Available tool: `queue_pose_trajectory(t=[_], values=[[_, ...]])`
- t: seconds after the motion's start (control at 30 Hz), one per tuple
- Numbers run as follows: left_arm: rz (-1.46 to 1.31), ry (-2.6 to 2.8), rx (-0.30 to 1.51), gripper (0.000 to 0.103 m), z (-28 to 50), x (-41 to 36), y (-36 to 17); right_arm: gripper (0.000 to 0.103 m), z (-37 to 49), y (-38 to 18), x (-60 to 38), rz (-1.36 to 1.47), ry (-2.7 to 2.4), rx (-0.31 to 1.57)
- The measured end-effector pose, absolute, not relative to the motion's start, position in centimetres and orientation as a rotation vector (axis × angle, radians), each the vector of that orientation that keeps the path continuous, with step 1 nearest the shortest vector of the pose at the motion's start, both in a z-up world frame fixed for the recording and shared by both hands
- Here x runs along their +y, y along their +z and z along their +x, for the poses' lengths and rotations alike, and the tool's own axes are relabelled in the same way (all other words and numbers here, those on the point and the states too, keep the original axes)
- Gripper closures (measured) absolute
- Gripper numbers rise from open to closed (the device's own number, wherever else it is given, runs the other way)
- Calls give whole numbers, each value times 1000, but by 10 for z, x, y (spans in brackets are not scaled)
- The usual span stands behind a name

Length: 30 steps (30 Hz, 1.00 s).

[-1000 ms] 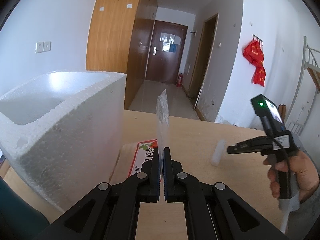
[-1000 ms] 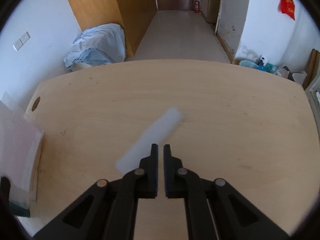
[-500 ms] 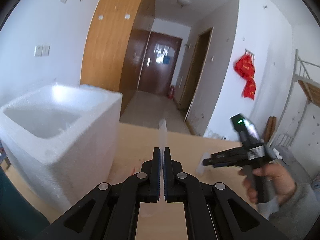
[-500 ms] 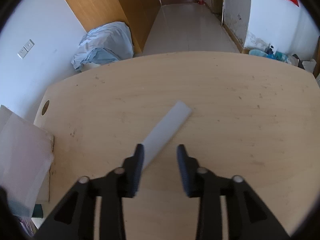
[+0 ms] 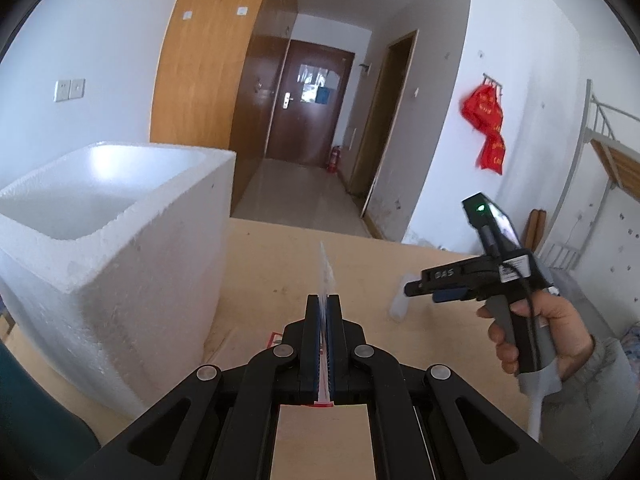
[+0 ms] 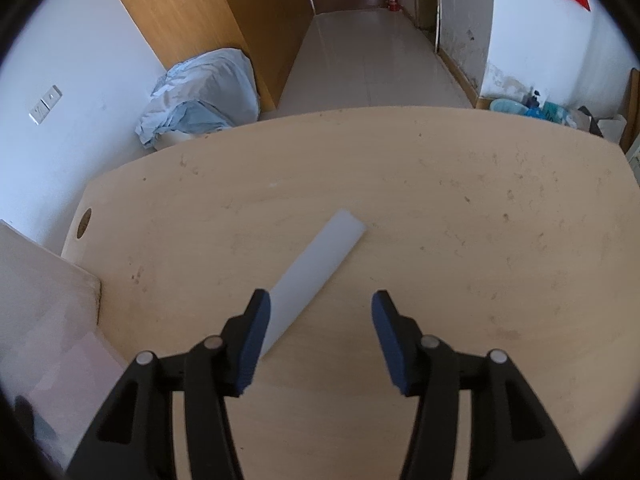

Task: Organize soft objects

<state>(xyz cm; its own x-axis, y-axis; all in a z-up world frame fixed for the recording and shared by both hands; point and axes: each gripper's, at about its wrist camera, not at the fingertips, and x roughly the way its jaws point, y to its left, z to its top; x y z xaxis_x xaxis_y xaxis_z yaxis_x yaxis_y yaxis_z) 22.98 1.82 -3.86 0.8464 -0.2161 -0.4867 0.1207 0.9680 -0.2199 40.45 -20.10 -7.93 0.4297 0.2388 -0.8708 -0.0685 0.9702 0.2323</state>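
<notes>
In the left wrist view, the left gripper has its jaws pressed together on a thin clear plastic bag, which stands edge-on and upright out of the fingers. To the left, close by, sits a big white styrofoam box, open at the top, on the pale wooden table. On the right, a hand holds the right gripper over a small white foam strip that lies on the table.

In the right wrist view, the right gripper has just been opening and its jaws stand spread, pinching nothing. The white foam strip lies flat and slantwise on the table, its near end beside and partly behind the left finger, its far end reaching up to the right. The gap between the fingers sits mostly to the right of it.

The strip looks very light, soft and easy to dent, so a gentle pinch should do. I judge the best hold is across its narrow width near the near end or middle, once the fingers straddle it. Being so light, it may skid or flick away if a finger nudges it first.
</notes>
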Motion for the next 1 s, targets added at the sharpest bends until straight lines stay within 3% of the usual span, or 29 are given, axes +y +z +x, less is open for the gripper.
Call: queue_pose_trajectory(t=[0.57, 0.63, 0.67, 0.7, 0.73, 0.77, 0.83, 0.9, 1.0], values=[[-114, -140, 668, 91, 256, 13, -71, 46, 403, -75, -210, 207, 207, 1096], [-107, -117, 682, 73, 258, 12, -74, 46, 403, -75, -209, 205, 207, 1094], [-114, -112, 687, 54, 259, 14, -76, 46, 404, -75, -210, 204, 206, 1094], [-123, -109, 685, 43, 259, 15, -77, 46, 404, -75, -210, 204, 206, 1095], [-126, -109, 674, 43, 258, 17, -76, 46, 404, -76, -210, 205, 206, 1095], [-122, -105, 659, 43, 256, 18, -76, 46, 404, -75, -210, 206, 203, 1095], [-108, -102, 648, 56, 255, 16, -75, 46, 405, -76, -210, 206, 200, 1097], [-110, -120, 676, 92, 258, 16, -78, 46, 405, -76, -209, 206, 199, 1097], [-119, -131, 692, 101, 260, 19, -79, 46, 405, -76, -208, 204, 203, 1095]])
